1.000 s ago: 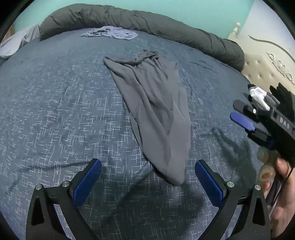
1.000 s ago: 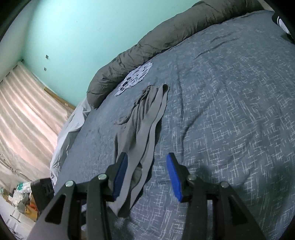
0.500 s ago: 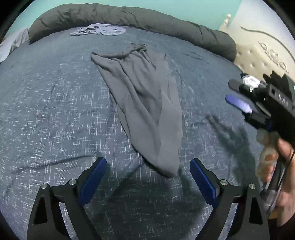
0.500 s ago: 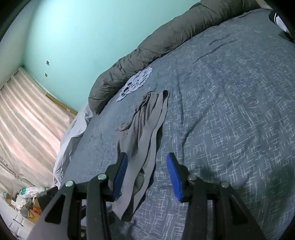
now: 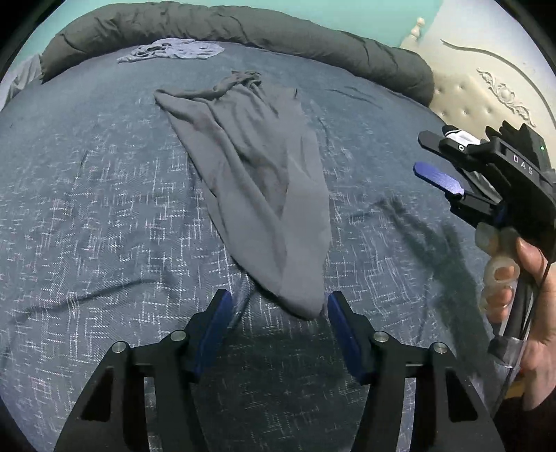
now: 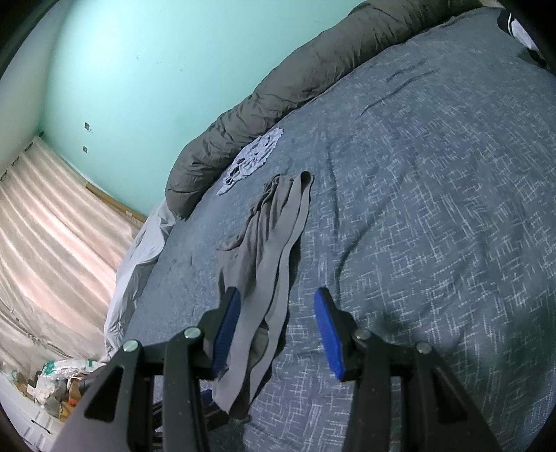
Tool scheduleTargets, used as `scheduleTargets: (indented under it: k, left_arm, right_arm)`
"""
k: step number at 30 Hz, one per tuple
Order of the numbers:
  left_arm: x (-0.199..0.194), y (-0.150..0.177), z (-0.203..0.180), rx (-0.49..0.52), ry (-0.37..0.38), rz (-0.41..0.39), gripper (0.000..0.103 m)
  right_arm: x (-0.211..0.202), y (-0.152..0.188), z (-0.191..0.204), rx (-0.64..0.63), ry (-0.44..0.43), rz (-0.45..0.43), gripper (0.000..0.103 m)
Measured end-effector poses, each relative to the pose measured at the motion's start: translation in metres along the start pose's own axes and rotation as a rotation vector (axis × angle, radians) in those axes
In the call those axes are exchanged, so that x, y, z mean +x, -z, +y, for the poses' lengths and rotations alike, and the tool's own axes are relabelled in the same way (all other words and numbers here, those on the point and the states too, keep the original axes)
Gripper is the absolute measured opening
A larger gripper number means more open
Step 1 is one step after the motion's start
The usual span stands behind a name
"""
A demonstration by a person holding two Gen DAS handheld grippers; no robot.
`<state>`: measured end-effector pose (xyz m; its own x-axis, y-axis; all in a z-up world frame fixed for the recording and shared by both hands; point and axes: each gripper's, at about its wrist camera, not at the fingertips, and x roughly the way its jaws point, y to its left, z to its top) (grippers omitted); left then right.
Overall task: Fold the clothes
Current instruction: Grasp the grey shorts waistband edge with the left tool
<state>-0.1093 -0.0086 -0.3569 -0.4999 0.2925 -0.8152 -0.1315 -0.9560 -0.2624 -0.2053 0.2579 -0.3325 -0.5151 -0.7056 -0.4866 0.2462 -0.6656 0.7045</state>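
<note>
A long grey garment (image 5: pixel 257 174) lies bunched lengthwise on the blue patterned bedspread (image 5: pixel 87 208). Its narrow near end rests between the fingers of my left gripper (image 5: pixel 278 309), which is open and partly narrowed, with the cloth close to the right pad. My right gripper (image 5: pixel 431 158) hovers open at the right of the left wrist view, held by a hand (image 5: pixel 535 295), clear of the cloth. In the right wrist view the same garment (image 6: pixel 278 243) runs under the open right gripper (image 6: pixel 278 313), near its left finger.
A light patterned garment (image 5: pixel 173 50) lies at the far side of the bed, by a rolled dark grey duvet (image 5: pixel 243 24). A cream tufted headboard (image 5: pixel 486 87) is at the right. A curtain (image 6: pixel 52 226) and floor clutter (image 6: pixel 59 379) sit beyond the bed's edge.
My left gripper's fingers have narrowed around the garment's near end and moved closer to it. The right gripper has barely shifted and stays open.
</note>
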Motion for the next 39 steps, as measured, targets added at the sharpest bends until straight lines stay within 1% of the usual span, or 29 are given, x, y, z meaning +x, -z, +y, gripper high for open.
scheduleTargets:
  k: [3,4,5,6,7,8,9,10,11,12,14,19,23,25,27,29,34,37,39]
  left_arm:
    - [0.003,-0.001,-0.004,0.016,0.003,0.005,0.062]
    - [0.004,-0.001,-0.005,0.021,0.004,0.007,0.06]
    - [0.006,-0.001,-0.007,0.026,0.005,0.009,0.054]
    - [0.007,-0.001,-0.008,0.031,0.006,0.01,0.045]
    - [0.008,-0.001,-0.009,0.036,0.007,0.012,0.04]
    - [0.009,-0.002,-0.011,0.042,0.008,0.014,0.028]
    - [0.01,-0.002,-0.012,0.047,0.009,0.015,0.023]
    - [0.011,-0.002,-0.013,0.052,0.01,0.017,0.022]
    - [0.012,-0.002,-0.015,0.057,0.011,0.019,0.018]
    - [0.012,-0.005,-0.013,0.049,0.012,0.016,0.015]
    - [0.01,-0.01,-0.008,0.031,0.015,0.01,0.012]
    - [-0.012,-0.04,0.011,-0.008,-0.013,-0.061,0.009]
    - [-0.033,-0.074,0.038,-0.078,-0.011,-0.119,0.009]
    - [-0.045,-0.092,0.054,-0.108,-0.024,-0.15,0.009]
    - [-0.05,-0.104,0.068,-0.145,-0.023,-0.159,0.009]
    - [-0.054,-0.114,0.082,-0.174,-0.042,-0.173,0.009]
    - [-0.039,-0.118,0.095,-0.202,-0.068,-0.179,0.009]
    - [-0.024,-0.106,0.096,-0.207,-0.075,-0.184,0.009]
    - [-0.022,-0.098,0.102,-0.232,-0.07,-0.199,0.009]
  right_arm:
    - [0.0,0.0,0.001,-0.003,-0.003,0.001,0.045]
    - [0.001,0.0,0.0,-0.003,-0.002,0.002,0.045]
    - [0.001,0.0,0.0,-0.002,-0.002,0.003,0.045]
    - [0.001,0.0,0.0,-0.001,-0.003,0.003,0.045]
    - [0.001,0.0,-0.001,0.003,-0.004,0.003,0.045]
    - [0.001,-0.001,-0.002,0.007,-0.005,0.002,0.045]
    - [0.0,-0.001,-0.003,0.008,-0.007,-0.001,0.045]
    - [-0.001,-0.002,-0.003,0.009,-0.009,-0.004,0.045]
    - [-0.002,-0.003,-0.004,0.01,-0.01,-0.009,0.045]
    - [-0.003,-0.003,-0.005,0.013,-0.012,-0.014,0.045]
    - [-0.005,-0.005,-0.008,0.031,-0.016,-0.022,0.045]
    - [-0.008,-0.01,-0.014,0.063,-0.033,-0.034,0.045]
    - [-0.012,-0.014,-0.021,0.082,-0.034,-0.047,0.045]
    - [-0.012,-0.017,-0.025,0.093,-0.023,-0.051,0.045]
    - [-0.011,-0.018,-0.027,0.1,-0.026,-0.051,0.045]
    - [-0.01,-0.019,-0.028,0.103,-0.025,-0.05,0.045]
    - [-0.003,-0.021,-0.031,0.097,-0.01,-0.035,0.048]
    - [0.002,-0.019,-0.03,0.076,0.011,-0.019,0.051]
    - [0.006,-0.017,-0.027,0.055,0.024,-0.003,0.051]
